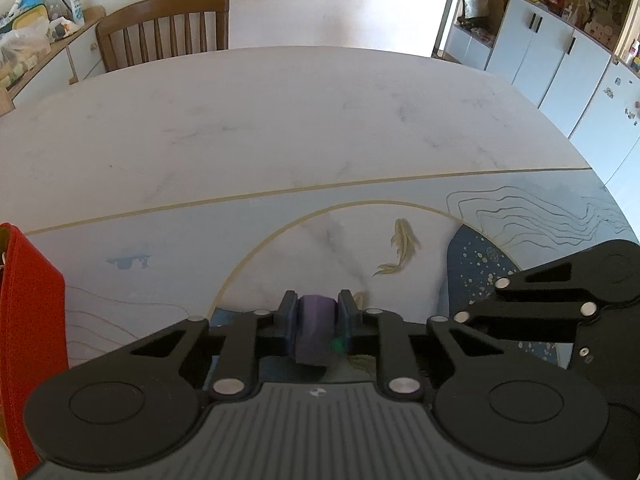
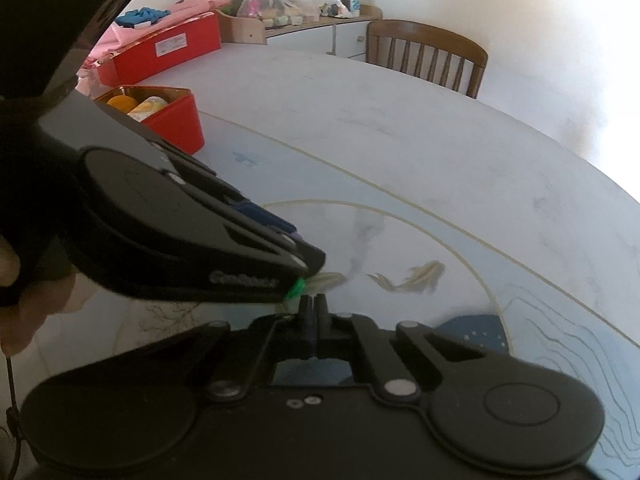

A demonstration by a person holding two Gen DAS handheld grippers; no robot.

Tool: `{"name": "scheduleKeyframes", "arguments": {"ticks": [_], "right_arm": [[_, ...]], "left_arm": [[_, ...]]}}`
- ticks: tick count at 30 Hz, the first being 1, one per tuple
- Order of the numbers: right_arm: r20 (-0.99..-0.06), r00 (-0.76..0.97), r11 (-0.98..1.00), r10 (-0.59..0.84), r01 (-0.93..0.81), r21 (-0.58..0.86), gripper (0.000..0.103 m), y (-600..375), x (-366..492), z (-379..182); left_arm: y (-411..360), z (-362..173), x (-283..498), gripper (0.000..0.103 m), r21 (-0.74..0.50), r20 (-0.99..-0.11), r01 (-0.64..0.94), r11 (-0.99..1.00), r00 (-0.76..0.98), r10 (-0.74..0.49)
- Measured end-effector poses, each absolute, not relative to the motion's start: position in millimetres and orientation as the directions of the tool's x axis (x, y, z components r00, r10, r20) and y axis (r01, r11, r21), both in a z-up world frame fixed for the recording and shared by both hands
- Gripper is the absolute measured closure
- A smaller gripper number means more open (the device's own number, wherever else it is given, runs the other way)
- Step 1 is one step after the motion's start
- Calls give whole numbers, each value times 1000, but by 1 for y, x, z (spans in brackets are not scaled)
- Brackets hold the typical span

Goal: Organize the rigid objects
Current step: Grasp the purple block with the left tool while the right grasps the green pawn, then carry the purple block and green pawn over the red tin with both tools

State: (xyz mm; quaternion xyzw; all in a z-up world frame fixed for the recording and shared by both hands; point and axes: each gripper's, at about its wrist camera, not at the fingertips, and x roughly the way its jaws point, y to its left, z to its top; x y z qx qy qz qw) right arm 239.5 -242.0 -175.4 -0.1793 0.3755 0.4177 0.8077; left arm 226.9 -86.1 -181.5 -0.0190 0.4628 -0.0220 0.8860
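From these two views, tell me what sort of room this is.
Most likely a home dining room. A large round table with a painted fish pattern fills both views, a wooden slat-back chair stands at its far edge, and white cupboards with cluttered shelves line the wall.

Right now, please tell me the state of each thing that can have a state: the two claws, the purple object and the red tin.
Left claw: shut on the purple object.
Purple object: gripped between the claw's pads, off the table.
Right claw: shut, holding nothing.
Red tin: open, lidless, with containers inside, on the table.
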Motion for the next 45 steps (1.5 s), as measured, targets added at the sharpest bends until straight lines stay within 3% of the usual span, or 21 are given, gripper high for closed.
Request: {"name": "scheduleKeyframes", "arguments": {"ticks": [17, 18, 22, 31, 33, 35, 45], "right_arm": [[-743, 413, 695, 527, -713, 97, 102, -279, 235, -152], [-743, 417, 699, 524, -709, 95, 98, -279, 235, -152], [-737, 414, 697, 534, -709, 106, 62, -272, 232, -154], [-777, 395, 704, 490, -705, 85, 69, -242, 236, -174], [-776, 411, 714, 479, -696, 73, 74, -241, 236, -175], [-775, 416, 719, 476, -692, 71, 88, -240, 234, -175], [-755, 427, 708, 498, -703, 70, 89, -241, 215, -155]], "left_arm": [[-71, -160, 208, 82, -87, -809, -24, 996, 585, -56], [-69, -159, 205, 82, -86, -809, -30, 996, 586, -52], [-63, -155, 196, 82, -84, -810, -50, 995, 585, -39], [-53, -152, 170, 82, -79, -811, -74, 994, 584, -21], [-50, -152, 166, 82, -83, -813, -76, 994, 582, -23], [-48, -153, 162, 82, -82, -812, -83, 993, 583, -18], [-37, -138, 144, 82, -89, -800, -88, 992, 600, -19]]}}
